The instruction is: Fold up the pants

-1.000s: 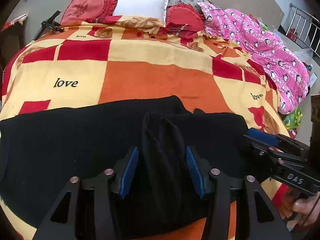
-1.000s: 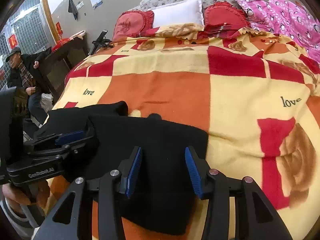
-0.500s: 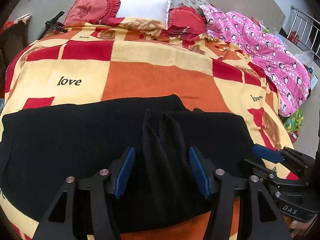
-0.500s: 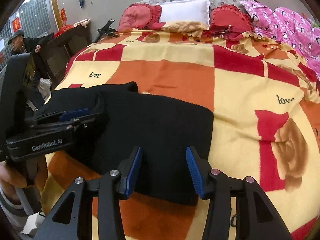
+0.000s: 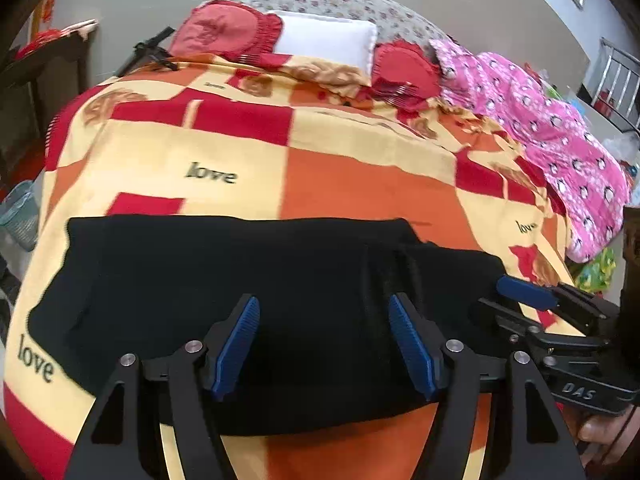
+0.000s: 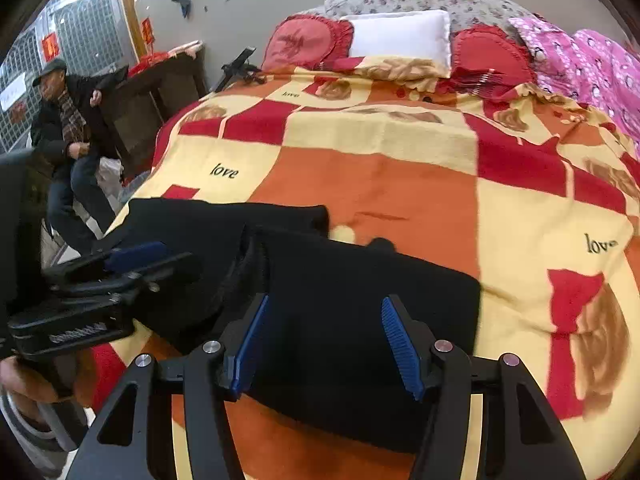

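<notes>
Both claws, left (image 5: 324, 344) & right (image 6: 322, 346), gape wide over black pants (image 5: 240, 280) lying lengthwise left-right across blanket (image 5: 360, 184).

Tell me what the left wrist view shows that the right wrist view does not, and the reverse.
Only the left wrist view shows the grey plastic basket beside the bed and the metal railing.

Only the right wrist view shows the seated man in a dark cap and the barred window.

Both show the black folded pants on the checked orange, red and yellow blanket, the white pillow, and each open claw, left and right.
</notes>
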{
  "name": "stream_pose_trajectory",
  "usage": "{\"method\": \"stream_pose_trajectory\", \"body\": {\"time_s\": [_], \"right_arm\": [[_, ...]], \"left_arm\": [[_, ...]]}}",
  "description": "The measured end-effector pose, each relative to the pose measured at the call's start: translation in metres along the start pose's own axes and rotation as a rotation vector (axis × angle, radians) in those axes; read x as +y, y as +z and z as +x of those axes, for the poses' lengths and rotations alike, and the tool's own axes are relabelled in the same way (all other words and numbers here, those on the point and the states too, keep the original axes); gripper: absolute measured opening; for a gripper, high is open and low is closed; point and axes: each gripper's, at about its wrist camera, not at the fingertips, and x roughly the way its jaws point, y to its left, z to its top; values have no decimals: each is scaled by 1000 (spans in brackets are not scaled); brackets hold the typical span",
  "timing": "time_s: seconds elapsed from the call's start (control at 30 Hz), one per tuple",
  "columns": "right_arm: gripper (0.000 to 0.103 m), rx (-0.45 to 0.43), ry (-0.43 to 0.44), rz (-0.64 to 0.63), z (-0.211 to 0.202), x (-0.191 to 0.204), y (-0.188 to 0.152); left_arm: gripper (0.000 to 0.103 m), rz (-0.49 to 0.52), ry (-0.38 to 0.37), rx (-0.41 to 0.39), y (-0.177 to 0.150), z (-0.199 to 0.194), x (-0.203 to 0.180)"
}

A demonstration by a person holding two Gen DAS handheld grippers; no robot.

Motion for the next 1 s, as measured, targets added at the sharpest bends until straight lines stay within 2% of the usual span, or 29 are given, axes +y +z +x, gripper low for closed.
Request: {"method": "stream_pose_trajectory", "body": {"time_s": [0.23,0.33,0.4,0.5,0.6,0.67,0.87,1.0], "right_arm": [[60,66,-24,-50,31,16,-1],[60,65,-40,-64,32,21,0],[59,54,-25,-58,27,21,3],[64,36,-9,-54,21,23,8],[66,23,18,-53,19,28,14],[72,8,47,-62,20,34,21],[75,12,154,-80,40,59,41],[76,30,176,-96,57,78,50]], "left_arm": [[68,-32,7,-8,-3,-11,14],[68,-40,7,-8,-4,-14,19],[68,-45,4,-6,-4,-14,21],[68,-66,-9,-7,-5,-18,28],[68,-122,-29,-17,-10,-28,44],[70,-167,-42,-37,-15,-38,59],[71,-263,9,-54,-29,-59,101],[71,-291,39,-57,-35,-68,111]]}}
